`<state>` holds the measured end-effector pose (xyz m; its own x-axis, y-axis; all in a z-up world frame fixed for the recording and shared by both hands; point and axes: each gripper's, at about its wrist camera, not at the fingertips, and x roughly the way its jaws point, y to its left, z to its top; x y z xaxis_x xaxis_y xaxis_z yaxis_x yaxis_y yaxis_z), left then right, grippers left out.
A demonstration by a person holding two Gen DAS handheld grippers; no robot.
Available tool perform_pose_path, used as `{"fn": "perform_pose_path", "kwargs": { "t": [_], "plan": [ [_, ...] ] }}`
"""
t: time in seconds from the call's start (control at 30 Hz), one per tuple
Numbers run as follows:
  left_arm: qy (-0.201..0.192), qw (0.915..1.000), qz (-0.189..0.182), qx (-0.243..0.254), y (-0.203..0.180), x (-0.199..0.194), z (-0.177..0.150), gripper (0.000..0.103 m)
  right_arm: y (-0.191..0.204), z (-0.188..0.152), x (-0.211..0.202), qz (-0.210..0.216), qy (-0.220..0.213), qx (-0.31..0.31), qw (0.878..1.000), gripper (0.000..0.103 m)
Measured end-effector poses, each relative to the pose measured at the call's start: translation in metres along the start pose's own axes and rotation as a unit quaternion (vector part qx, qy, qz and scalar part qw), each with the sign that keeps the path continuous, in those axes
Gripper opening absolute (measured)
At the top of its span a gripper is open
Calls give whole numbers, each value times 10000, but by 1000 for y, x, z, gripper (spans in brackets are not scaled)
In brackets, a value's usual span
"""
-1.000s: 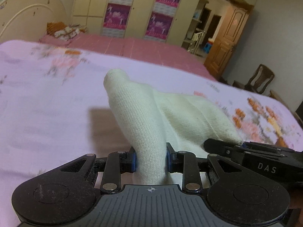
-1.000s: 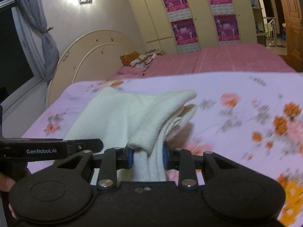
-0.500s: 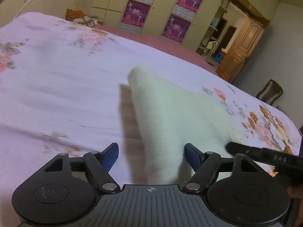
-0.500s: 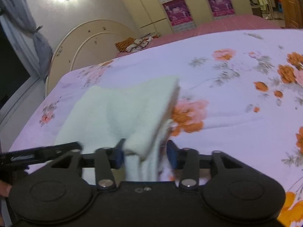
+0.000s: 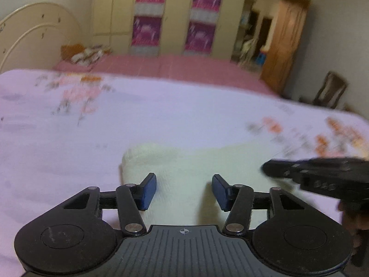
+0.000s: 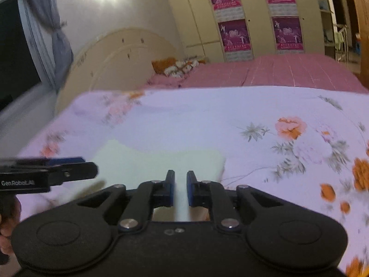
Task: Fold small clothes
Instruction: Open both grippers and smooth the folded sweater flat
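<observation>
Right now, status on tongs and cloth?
Left tongs open, right tongs nearly shut, both just closing, nothing gripped. Cream cloth flat on bedsheet. Nothing obstructing.

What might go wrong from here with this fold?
The right tool, jaws just closing to a narrow gap with the cream cloth showing between them, may snag an edge and drag the fold open. The left tool, also closing, pads clear of the cloth below, might catch it too.
</observation>
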<state>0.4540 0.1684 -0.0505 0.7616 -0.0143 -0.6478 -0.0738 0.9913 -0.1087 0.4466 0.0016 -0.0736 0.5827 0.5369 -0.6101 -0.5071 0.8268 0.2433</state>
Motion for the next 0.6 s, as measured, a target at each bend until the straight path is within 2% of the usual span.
{"fn": "perform_pose_path", "kwargs": {
  "t": [0.07,0.2,0.37,0.43,0.47,0.6],
  "plan": [
    [39,9999,7,-151,2,10,-3,53,-4,-2,14,-87,168,-83,9998,5],
    [-3,9998,34,-175,0,15,-7,53,-7,-7,19,-4,154,-203,9997,5],
    [-80,9997,135,-160,-3,2,-7,53,-1,-4,18,-80,241,-275,9993,5],
    [-185,9997,73,-129,-6,-14,-8,53,2,2,7,-142,262,-167,9994,11],
    [-215,9997,41,-103,-10,-24,-10,53,5,4,0,-93,172,-127,9997,19],
    [-194,9997,-139,-37,-19,-51,-25,53,19,-2,-36,64,-17,-126,9999,19]
  ]
}}
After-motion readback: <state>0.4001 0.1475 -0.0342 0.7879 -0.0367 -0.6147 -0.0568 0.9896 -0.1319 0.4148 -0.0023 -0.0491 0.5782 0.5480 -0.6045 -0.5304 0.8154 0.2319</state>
